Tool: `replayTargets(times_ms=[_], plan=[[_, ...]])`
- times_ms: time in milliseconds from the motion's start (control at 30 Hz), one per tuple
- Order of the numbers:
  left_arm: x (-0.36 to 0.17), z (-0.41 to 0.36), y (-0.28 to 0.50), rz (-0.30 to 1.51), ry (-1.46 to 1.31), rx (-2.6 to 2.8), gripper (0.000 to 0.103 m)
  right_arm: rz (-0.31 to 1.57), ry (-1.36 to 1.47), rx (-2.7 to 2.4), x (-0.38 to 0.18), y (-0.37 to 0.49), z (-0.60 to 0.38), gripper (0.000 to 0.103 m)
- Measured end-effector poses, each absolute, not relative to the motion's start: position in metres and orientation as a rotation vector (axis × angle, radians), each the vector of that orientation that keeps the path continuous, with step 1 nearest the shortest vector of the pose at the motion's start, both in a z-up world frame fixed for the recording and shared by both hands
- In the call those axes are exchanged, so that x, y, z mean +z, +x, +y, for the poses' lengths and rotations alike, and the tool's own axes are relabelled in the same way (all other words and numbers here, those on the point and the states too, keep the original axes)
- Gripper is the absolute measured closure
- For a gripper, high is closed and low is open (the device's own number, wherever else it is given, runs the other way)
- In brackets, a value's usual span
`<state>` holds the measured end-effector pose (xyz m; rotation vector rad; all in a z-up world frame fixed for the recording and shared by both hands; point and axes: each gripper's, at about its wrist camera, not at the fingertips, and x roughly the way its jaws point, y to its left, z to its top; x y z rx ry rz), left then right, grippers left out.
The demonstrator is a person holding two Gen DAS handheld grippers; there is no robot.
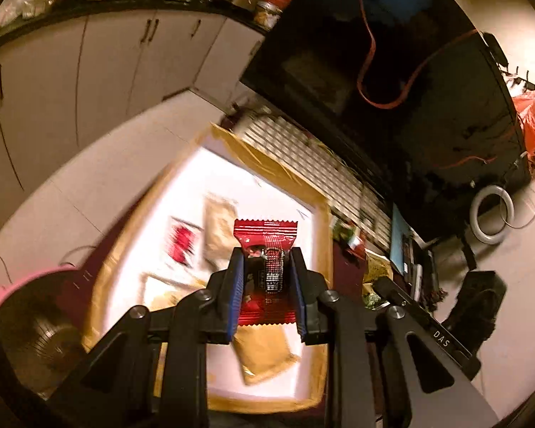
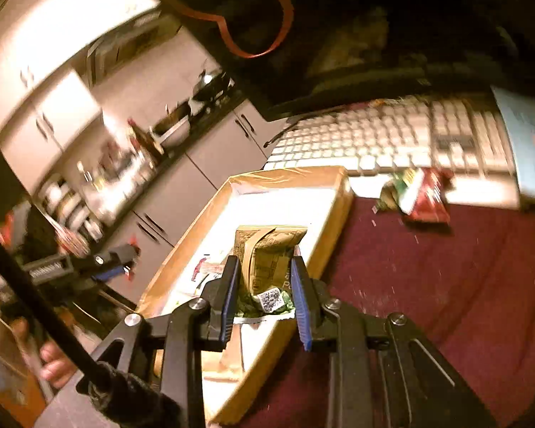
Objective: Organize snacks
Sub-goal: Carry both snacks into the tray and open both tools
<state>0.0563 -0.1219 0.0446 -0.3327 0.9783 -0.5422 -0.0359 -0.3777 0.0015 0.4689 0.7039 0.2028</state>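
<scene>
My left gripper (image 1: 266, 262) is shut on a red snack packet (image 1: 267, 246) and holds it above a shallow cardboard tray (image 1: 324, 228) with a white floor. Tan packets (image 1: 219, 226) and a red-and-white packet (image 1: 182, 242) lie in the tray. My right gripper (image 2: 265, 271) is shut on a tan and green snack packet (image 2: 267, 249), held over the same tray (image 2: 339, 207) near its right wall. The left gripper (image 2: 114, 267) shows at the left of the right wrist view. A red and green packet (image 2: 421, 192) lies on the maroon cloth (image 2: 446, 285).
A white keyboard (image 2: 374, 139) lies behind the tray, under a dark monitor (image 1: 392, 71) with an orange cable. A blue box (image 2: 528, 142) stands at the right. More packets (image 1: 374, 271) lie right of the tray. Kitchen cabinets (image 1: 89, 71) fill the background.
</scene>
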Motion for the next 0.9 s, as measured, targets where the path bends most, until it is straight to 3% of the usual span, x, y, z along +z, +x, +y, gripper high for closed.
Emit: replayTargets(times_ms=[300,900], plan=[[0.032,-0.13,0.119,1.016,-0.206,-0.466,0.077,0.861,0.396,0.204,-0.016,0.048,-0.353,0.075],[-0.027,-0.167,0.181,1.19,-0.009,-0.387,0.077,0.987,0.367,0.153,-0.044,0.089,-0.338,0.075]])
